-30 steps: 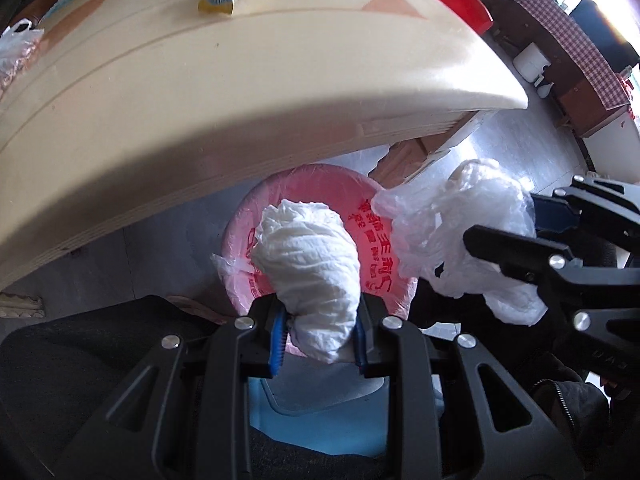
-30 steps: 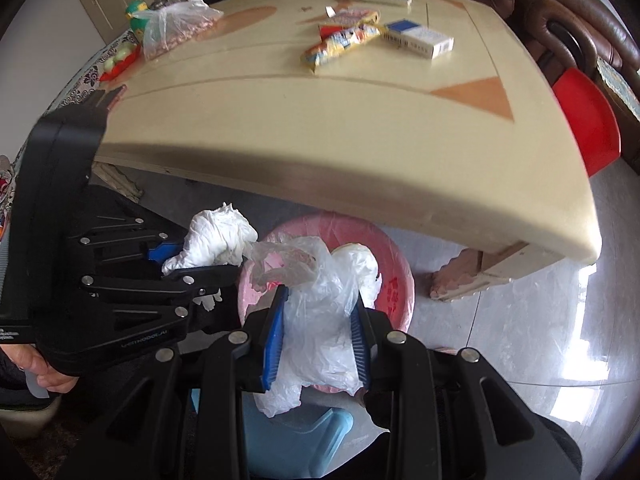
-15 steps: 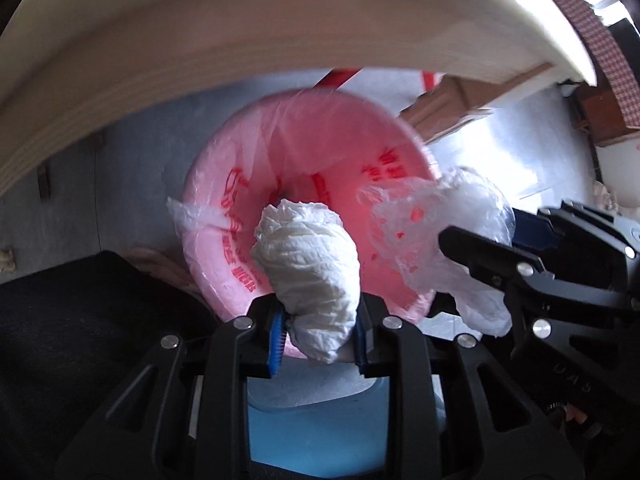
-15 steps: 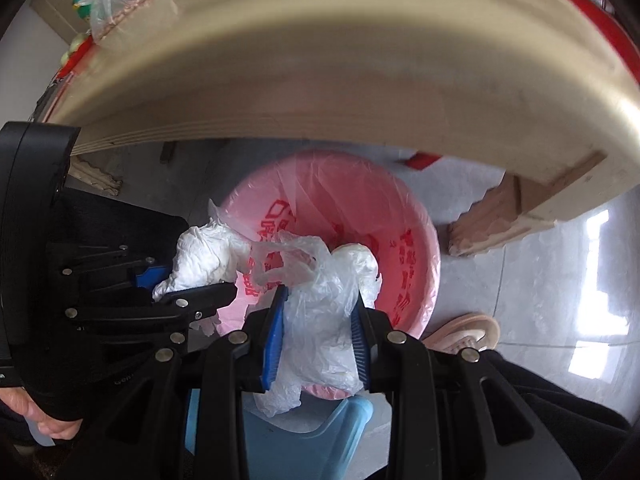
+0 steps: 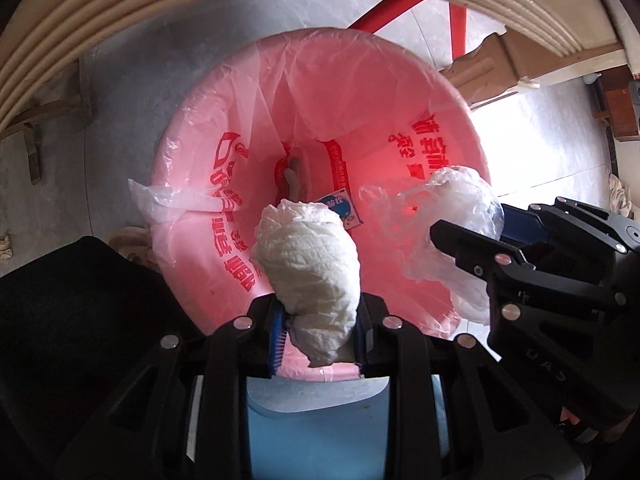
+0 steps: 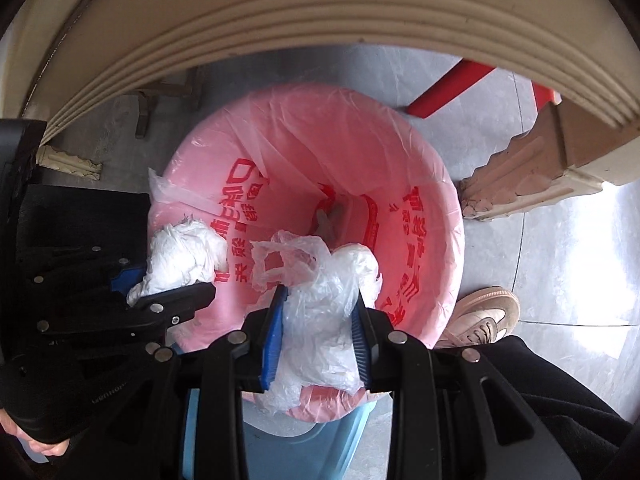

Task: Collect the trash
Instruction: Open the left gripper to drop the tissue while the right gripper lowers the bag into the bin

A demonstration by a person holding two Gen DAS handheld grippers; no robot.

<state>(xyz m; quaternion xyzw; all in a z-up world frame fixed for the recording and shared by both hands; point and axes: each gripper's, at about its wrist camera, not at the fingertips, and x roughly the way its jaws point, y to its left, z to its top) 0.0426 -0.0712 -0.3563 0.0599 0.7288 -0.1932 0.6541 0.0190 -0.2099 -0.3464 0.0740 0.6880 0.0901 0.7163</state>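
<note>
My left gripper (image 5: 318, 328) is shut on a crumpled white paper wad (image 5: 310, 264) and holds it over the near rim of a trash bin lined with a pink bag (image 5: 224, 132). My right gripper (image 6: 318, 332) is shut on a clear plastic bag with white trash inside (image 6: 324, 308), also over the bin's pink liner (image 6: 400, 160). The paper wad shows in the right wrist view (image 6: 180, 256), the clear bag in the left wrist view (image 5: 452, 232). Some trash lies at the bin's bottom (image 5: 296, 176).
The cream table edge (image 6: 320, 12) arches just above the bin. A carved table leg (image 6: 520, 176) stands right of it, red stool legs (image 5: 400, 8) behind. A blue stool (image 5: 316, 432) sits below the grippers. The person's shoe (image 6: 484, 316) is by the bin.
Both grippers have moved down and forward, from table-top level to under the table edge, and now hang over the bin's opening, still holding their trash.
</note>
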